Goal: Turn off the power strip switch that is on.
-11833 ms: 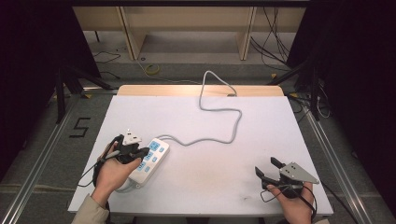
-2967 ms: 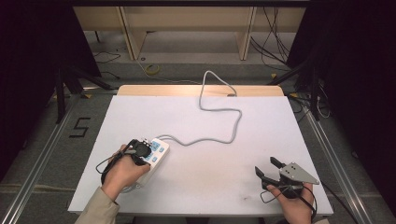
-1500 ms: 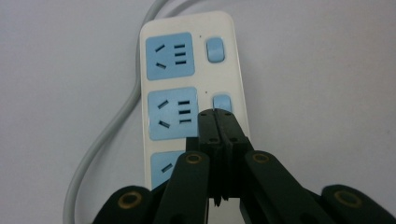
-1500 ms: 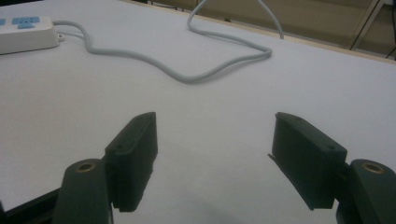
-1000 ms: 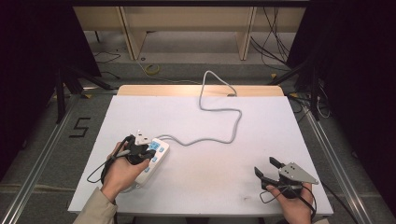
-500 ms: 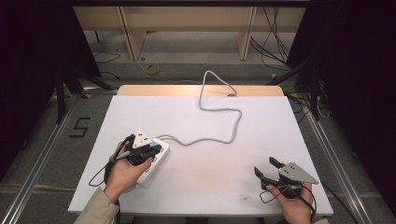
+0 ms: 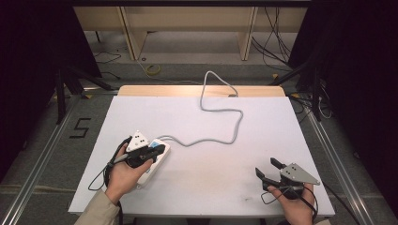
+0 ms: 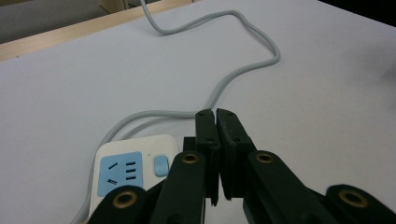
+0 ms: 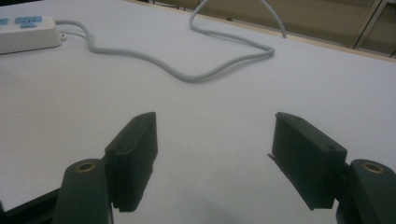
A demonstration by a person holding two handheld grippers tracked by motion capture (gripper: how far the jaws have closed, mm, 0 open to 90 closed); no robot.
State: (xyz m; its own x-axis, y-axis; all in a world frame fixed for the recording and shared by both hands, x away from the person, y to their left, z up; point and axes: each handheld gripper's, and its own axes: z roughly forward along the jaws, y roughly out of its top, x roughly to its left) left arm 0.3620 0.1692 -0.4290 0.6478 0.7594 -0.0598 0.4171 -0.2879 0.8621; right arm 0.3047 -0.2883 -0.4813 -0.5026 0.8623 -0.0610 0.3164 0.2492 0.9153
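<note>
White tabletop point(image 7: 211, 187), grey floor beyond. I see my left gripper point(image 8: 215, 116) with jaws pressed together on nothing, hovering over the power strip point(image 8: 128, 170) at the near-left — its grey cable point(image 7: 220, 115) snakes to the far edge. Right gripper point(image 9: 212, 158) near-right, well apart, jaws wide and empty.

left claw point(image 8: 215, 114) closed, right claw point(image 9: 212, 140) agape
</note>
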